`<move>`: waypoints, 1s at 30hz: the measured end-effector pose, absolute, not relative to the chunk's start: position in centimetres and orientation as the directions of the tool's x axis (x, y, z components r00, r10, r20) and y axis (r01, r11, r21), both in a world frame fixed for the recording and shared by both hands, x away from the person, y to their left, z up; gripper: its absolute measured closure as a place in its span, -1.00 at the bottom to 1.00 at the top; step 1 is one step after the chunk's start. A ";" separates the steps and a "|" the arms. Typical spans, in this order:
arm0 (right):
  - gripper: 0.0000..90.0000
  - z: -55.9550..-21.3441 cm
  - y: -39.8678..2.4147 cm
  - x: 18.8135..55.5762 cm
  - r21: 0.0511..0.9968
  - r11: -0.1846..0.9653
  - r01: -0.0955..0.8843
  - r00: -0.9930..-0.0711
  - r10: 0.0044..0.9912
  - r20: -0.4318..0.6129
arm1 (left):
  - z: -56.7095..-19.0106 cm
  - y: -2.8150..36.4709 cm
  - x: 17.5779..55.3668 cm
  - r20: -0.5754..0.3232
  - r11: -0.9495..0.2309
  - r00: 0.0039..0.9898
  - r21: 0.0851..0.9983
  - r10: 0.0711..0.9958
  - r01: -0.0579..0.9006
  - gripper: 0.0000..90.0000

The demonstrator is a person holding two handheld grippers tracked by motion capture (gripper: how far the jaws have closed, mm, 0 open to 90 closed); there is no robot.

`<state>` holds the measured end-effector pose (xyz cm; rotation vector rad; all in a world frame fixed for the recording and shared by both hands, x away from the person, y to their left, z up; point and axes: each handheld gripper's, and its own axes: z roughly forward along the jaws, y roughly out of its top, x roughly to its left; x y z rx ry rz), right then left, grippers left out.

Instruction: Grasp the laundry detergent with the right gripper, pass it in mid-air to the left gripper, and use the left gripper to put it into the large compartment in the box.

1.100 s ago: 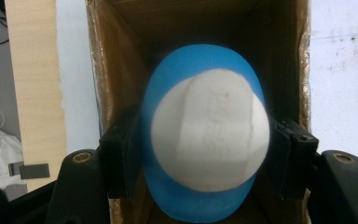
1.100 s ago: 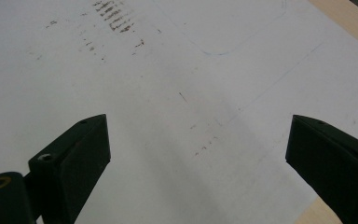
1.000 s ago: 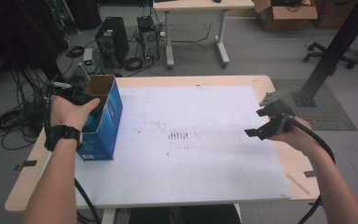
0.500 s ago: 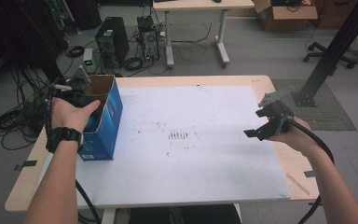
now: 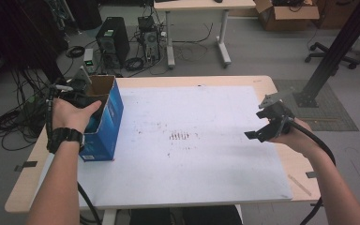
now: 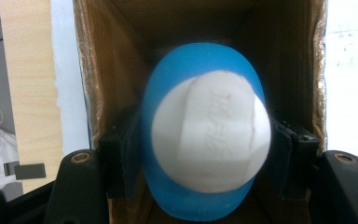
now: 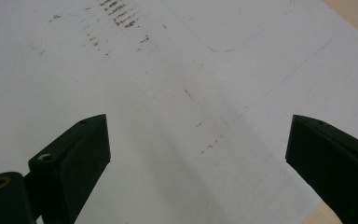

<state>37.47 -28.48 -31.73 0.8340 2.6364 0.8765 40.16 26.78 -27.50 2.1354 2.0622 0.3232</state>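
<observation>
A blue cardboard box (image 5: 108, 116) with an open top stands at the left edge of the white sheet. My left gripper (image 6: 206, 164) reaches into the box. Its jaws are shut on a rounded blue object with a white embossed face (image 6: 212, 135), one pad pressing on each side. The brown inner walls of the box (image 6: 116, 70) surround it. In the high view a hand (image 5: 72, 115) with a black wristwatch covers that gripper at the box's opening. My right gripper (image 5: 262, 127) hovers over the sheet's right side, open, with nothing between its jaws (image 7: 196, 140).
The white sheet (image 5: 192, 159) covers most of the wooden table (image 5: 26, 187) and has dark smudges at its middle. Beyond the table, on the floor, are a computer tower (image 5: 110, 40), tangled cables, another desk and a black post (image 5: 333, 56) at right.
</observation>
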 end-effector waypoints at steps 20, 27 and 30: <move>-0.86 -31.1 -28.6 37.1 0.612 0.656 0.441 -0.807 0.589 -0.050 | -23.3 25.8 39.2 0.108 -0.127 0.099 0.292 0.989 0.948 -0.45; -0.86 -30.6 -28.3 36.8 0.612 0.663 0.431 -0.812 0.581 -0.057 | -19.7 24.1 38.2 0.123 -0.219 0.186 0.369 0.975 0.903 -0.49; -0.87 -30.3 -28.1 36.8 0.613 0.667 0.424 -0.816 0.575 -0.061 | -18.8 22.9 38.1 0.114 -0.269 0.244 0.397 0.963 0.878 -0.53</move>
